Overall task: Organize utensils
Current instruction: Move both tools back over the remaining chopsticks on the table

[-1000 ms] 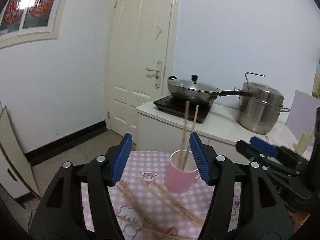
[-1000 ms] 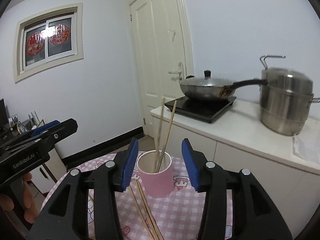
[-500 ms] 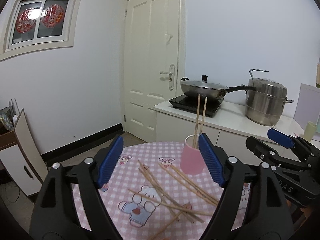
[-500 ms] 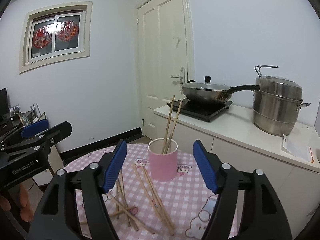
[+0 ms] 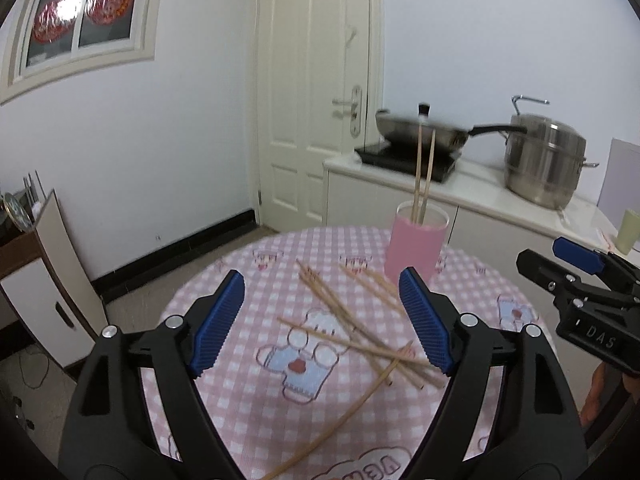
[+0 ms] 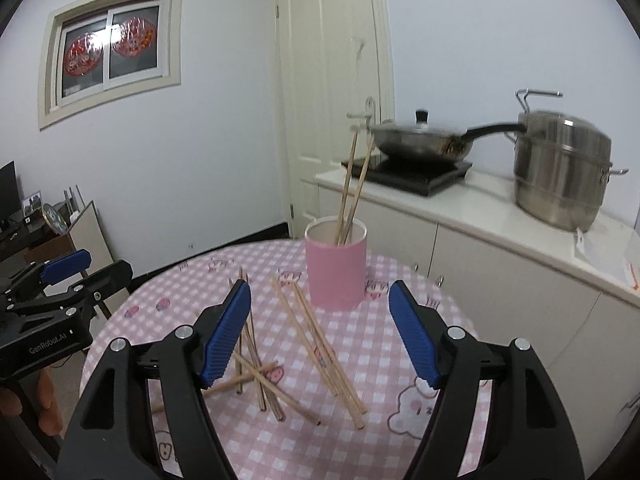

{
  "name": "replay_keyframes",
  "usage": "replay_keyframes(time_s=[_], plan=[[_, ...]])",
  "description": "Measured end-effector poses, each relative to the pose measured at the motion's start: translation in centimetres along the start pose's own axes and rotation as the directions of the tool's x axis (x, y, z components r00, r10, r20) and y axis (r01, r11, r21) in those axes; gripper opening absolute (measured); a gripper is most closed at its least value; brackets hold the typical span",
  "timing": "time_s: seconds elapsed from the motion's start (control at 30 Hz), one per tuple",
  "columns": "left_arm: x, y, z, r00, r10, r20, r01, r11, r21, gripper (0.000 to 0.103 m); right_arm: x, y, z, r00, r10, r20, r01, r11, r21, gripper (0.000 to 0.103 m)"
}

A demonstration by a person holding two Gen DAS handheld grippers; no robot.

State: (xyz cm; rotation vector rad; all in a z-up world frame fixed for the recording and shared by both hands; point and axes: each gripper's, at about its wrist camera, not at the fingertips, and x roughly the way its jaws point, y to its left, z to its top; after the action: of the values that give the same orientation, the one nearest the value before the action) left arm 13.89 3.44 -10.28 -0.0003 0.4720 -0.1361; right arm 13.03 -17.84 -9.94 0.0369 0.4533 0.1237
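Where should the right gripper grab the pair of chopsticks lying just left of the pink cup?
Probably mid-length on the pair of chopsticks, from above, right gripper spanning their width. They lie flat and side by side on the tablecloth, clear of the crossed pile and the pink cup.

Left gripper (image 5: 322,320): jaws wide, nothing between the pads, pitched gently downward. Right gripper (image 6: 320,330): likewise wide, empty, pitched downward; jaws just been opening. Grippers side by side.

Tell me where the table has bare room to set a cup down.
Bare cloth lies right of the pink cup, toward the table edge, and left of the loose chopsticks, near the far rim. The middle is crowded with crossed chopsticks.
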Motion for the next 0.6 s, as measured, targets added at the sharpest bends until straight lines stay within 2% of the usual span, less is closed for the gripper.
replay_keyframes(time_s=[0.23, 0.37, 0.6], plan=[[3.2, 0.9, -3.0, 0.989, -0.062, -0.133, 0.062, 0.998, 0.000, 0.079, 2.3, 0.2, -2.1, 0.997, 0.014, -0.081, -0.014, 1.000, -0.001, 0.068], [5.0, 0.4, -5.0, 0.971, -0.110, -0.213, 0.115, 0.993, 0.011, 0.079, 3.4, 0.2, -2.9, 0.993, 0.022, -0.116, -0.023, 1.000, -0.005, 0.068], [7.6, -2.1, -7.0, 0.935, -0.179, -0.307, 0.207, 0.977, 0.058, 0.078, 5.0, -0.4, -3.9, 0.985, 0.029, -0.167, -0.029, 1.000, -0.002, 0.068]])
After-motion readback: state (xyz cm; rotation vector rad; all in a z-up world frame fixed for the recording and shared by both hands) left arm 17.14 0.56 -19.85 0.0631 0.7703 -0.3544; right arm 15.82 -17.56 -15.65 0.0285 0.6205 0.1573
